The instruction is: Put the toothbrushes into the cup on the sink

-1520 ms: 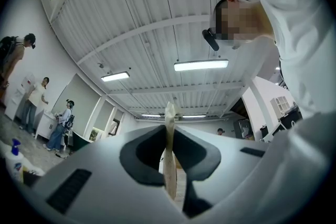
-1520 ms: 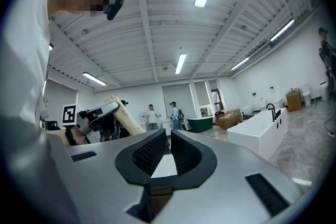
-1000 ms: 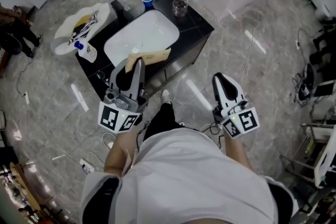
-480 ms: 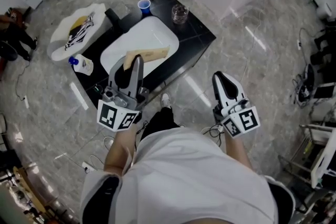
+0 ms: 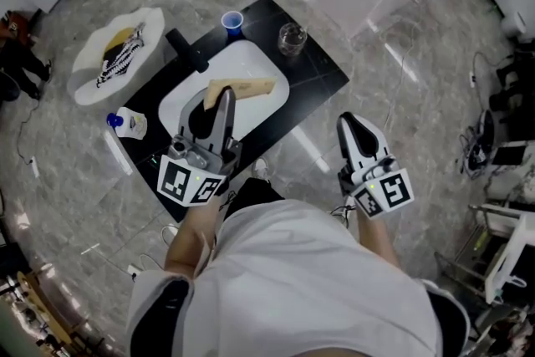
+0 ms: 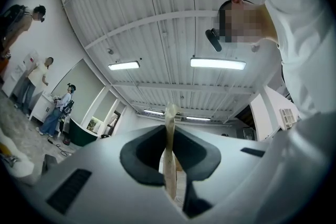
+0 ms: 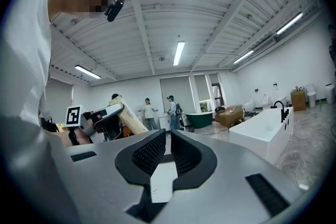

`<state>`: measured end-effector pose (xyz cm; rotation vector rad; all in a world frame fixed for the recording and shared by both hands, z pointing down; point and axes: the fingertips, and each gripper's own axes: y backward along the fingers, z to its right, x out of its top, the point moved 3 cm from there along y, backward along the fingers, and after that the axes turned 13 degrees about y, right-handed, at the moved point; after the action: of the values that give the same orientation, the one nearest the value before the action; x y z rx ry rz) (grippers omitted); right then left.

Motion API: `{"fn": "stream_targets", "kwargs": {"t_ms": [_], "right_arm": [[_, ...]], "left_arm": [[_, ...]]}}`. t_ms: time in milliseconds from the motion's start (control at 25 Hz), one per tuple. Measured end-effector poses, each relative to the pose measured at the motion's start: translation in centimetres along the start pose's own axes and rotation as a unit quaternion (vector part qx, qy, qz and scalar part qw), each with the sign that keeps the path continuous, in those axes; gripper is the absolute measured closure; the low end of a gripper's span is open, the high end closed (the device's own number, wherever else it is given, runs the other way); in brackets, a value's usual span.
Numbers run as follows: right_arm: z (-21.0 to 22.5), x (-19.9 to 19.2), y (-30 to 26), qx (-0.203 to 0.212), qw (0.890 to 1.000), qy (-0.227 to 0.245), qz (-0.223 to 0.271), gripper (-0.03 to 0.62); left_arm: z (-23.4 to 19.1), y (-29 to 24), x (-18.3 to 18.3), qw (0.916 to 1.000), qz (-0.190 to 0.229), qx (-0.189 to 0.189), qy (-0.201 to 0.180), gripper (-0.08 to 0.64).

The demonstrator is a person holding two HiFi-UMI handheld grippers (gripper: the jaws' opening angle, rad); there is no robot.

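Jaws on the left gripper [image 5: 222, 96] are clamped edge-on on a flat tan toothbrush pack [image 5: 251, 86] hanging over the white sink [image 5: 244, 58], while the right gripper [image 5: 352, 126] is pinched together on nothing, well off to the sink's right. I'd guess the move now is carrying the pack to the sink's far side, where the blue cup [image 5: 233, 20] sits just behind the rim and a clear glass [image 5: 290, 38] stands off the back right corner. Tip it upright so a narrow end goes in first and only ease the grip once it's inside, or the cup probably tips
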<state>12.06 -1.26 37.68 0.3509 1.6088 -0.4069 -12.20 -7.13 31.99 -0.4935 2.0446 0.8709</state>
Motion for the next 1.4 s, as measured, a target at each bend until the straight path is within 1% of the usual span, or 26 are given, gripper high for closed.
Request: {"fn": "stream_targets", "kwargs": {"t_ms": [280,480,800,960,1080,1320,1400], "right_arm": [[0.4,0.5,-4.1,0.005,1.0,0.007,-0.016,0.538],[0.0,0.4,-6.6,0.015,1.0,0.01,-0.025,0.538],[-0.1,0.3,-7.4,0.02,0.999,0.009,-0.035,0.538],[0.3,0.2,-7.6,0.023,0.999,0.007,-0.033,0.538],[1.1,0.4,-7.8,0.03,0.999,0.005,-0.023,0.538],[3.3,1.7,-8.1,0.047,0.999,0.011,0.01,0.538],[4.4,2.0,-8.0,0.047,0.999,0.011,0.017,0.538]], "left_arm": [[-3.6,-1.6,-0.5,0.9993,0.0,-0.001,0.036,0.525],[-6.0,-1.8,-0.5,0.9987,0.002,0.004,0.051,0.526],[-7.2,-1.3,-0.9,0.9978,0.001,0.018,0.064,0.526],[-7.1,-1.5,-1.0,0.9979,0.002,0.022,0.061,0.526],[-6.8,-1.9,-1.1,0.9982,0.003,0.028,0.053,0.526],[-5.8,-3.5,-0.4,0.9987,0.016,0.044,0.021,0.526],[-5.3,-4.4,-0.5,0.9991,0.009,0.04,0.01,0.526]]}}
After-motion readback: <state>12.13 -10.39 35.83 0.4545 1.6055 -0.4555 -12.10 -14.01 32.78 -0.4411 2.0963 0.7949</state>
